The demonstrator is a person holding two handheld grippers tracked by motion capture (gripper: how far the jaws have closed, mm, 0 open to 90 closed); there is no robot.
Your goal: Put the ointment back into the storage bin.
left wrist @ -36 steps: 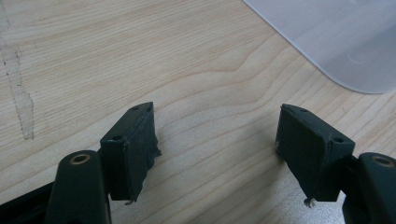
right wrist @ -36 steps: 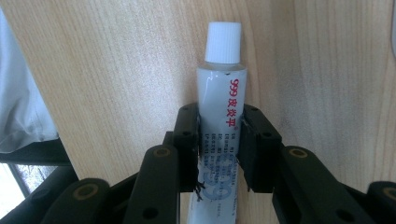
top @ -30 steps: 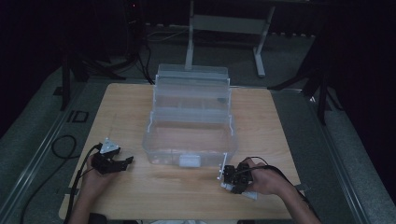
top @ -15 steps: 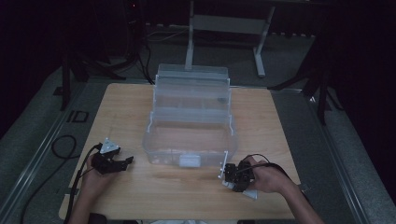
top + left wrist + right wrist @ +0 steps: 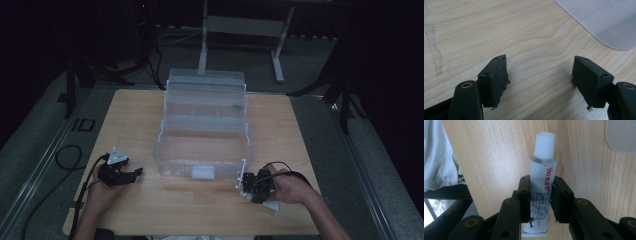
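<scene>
A pale wooden table (image 5: 140,115) with visible grain stands in a dark room on grey floor, a grey metal stand (image 5: 240,25) behind it, and a clear plastic storage box (image 5: 205,135) with its lid up sits at the table's centre. Just right of the box's front corner, the right gripper (image 5: 541,195) pinches a white ointment tube (image 5: 542,182) with a ribbed white cap and red print, held over the wood. Left of the box's front, the left gripper (image 5: 540,75) hangs with jaws spread over bare wood.
</scene>
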